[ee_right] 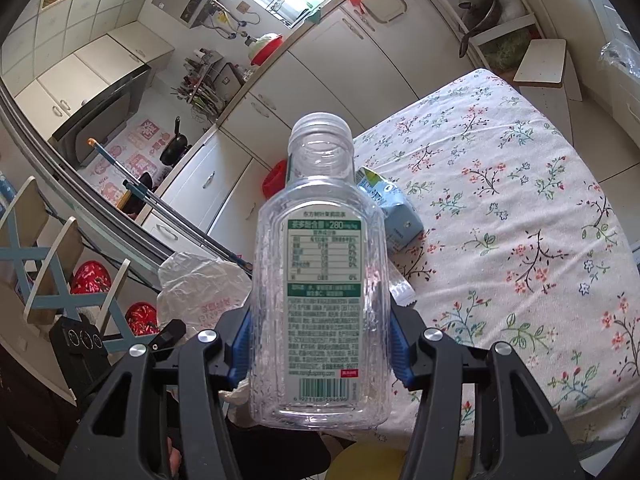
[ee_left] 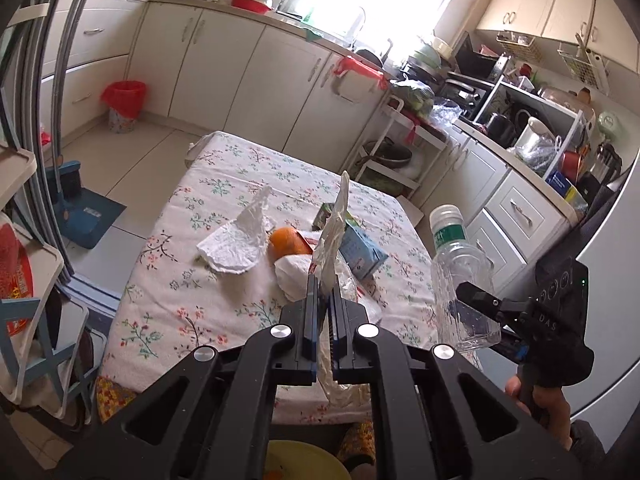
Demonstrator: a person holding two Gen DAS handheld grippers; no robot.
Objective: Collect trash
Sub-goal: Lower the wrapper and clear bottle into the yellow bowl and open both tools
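Carrying both loads at once, the person has each tool occupied. The left gripper (ee_left: 323, 292) is clenched tight on a thin plastic bag (ee_left: 334, 232), whose crumpled strip sticks up between the pads while the rest droops under the jaws at the near table edge. The right gripper (ee_right: 320, 344) grasps an empty clear bottle (ee_right: 318, 280) around its lower body, blue pads pressed to either side, neck pointing away, no cap on it.

Still on the flowered table (ee_left: 192, 304) lie a crumpled paper tissue (ee_left: 236, 240), an orange (ee_left: 286, 242), a white wad (ee_left: 294, 276) just beside it and a blue carton (ee_left: 360, 252). A bin with a red liner (ee_left: 122, 104) stands on the floor well away by the cabinets, a likely place for the trash.

To do this step well, the grip on the bag probably needs to stay firm, since so little film is pinched. The bottle is best kept steady so it does not slide between the pads. Swinging both clear of the table edge avoids snagging the hanging bag.
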